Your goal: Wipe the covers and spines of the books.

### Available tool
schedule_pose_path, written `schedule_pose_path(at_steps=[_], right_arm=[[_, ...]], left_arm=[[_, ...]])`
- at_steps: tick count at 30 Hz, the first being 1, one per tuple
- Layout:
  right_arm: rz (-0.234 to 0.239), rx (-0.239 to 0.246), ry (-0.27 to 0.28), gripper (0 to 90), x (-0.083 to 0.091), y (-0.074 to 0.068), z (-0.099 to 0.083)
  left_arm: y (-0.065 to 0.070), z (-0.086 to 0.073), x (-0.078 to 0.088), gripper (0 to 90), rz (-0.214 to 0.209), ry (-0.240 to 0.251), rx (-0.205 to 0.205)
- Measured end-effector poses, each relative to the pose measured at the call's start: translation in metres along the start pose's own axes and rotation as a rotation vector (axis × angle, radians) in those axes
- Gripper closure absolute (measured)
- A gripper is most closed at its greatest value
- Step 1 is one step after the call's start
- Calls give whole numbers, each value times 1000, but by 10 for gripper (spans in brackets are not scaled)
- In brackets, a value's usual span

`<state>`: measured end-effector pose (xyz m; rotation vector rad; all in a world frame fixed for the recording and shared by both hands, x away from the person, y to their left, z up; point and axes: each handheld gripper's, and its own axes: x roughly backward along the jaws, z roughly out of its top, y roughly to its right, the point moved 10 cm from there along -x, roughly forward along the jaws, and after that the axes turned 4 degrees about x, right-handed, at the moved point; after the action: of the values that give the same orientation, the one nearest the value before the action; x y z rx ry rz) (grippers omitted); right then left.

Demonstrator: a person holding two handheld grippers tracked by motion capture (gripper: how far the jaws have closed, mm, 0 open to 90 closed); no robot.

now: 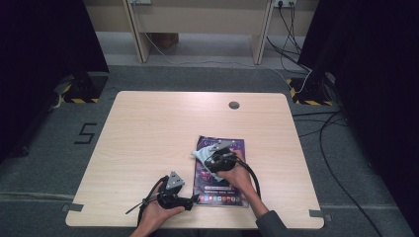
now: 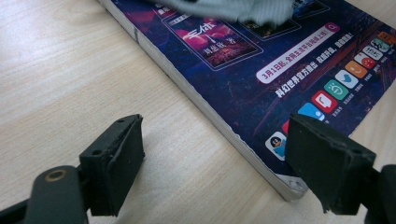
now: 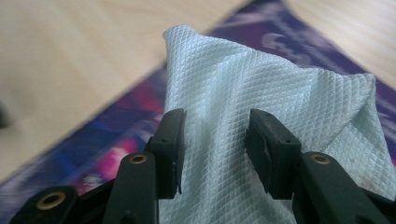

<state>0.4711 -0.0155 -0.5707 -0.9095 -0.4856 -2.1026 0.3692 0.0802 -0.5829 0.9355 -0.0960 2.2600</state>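
Right now the right hand-held gripper (image 3: 215,149) sits on top of a pale cloth (image 3: 261,102), and the cloth lies on a magazine (image 1: 221,170) with a purple cover. Its jaws stand partly apart with a bunch of cloth between them. The cloth fills the gap, but I cannot tell if the pads really pinch it. From the high view, the cloth (image 1: 202,154) pokes out at the upper left side of the right hand-held gripper (image 1: 219,157), near the top of the magazine.

The magazine lies flat on the wooden bench (image 1: 148,128), on the side near the person and a bit to the right.

The left hand-held gripper (image 2: 215,163) rests low on the bench, just beside the near left corner of the magazine (image 2: 280,79). Its jaws are wide apart and hold nothing. One jaw is over bare wood and the other is over the corner of the cover. From the high view, the left hand-held gripper (image 1: 190,199) points toward the magazine's lower edge.
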Motion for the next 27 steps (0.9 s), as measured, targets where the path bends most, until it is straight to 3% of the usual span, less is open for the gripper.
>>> schedule_pose_path(at_steps=[3, 7, 10, 16, 18, 20, 23, 27], right_arm=[[5, 29, -1, 572, -3, -10, 3], [12, 8, 13, 586, -3, -5, 3], [-28, -11, 10, 582, -1, 10, 1], [-137, -126, 11, 581, 16, 65, -20], [-161, -162, 9, 581, 23, 78, -28], [-172, -170, 11, 581, 28, 83, -34], [-172, -156, 5, 580, 35, 76, -41], [-124, -113, -11, 580, 38, 50, -43]], left_arm=[[0, 0, 0, 187, -1, 4, 3], [0, 0, 0, 187, 2, 6, 3], [0, 0, 0, 186, -2, 8, 4], [0, 0, 0, 187, -3, 11, 6], [1, 0, 0, 187, -1, 14, 8], [0, 0, 0, 187, -2, 12, 7], [0, 0, 0, 186, -2, 13, 7], [0, 0, 0, 186, -4, 11, 5]])
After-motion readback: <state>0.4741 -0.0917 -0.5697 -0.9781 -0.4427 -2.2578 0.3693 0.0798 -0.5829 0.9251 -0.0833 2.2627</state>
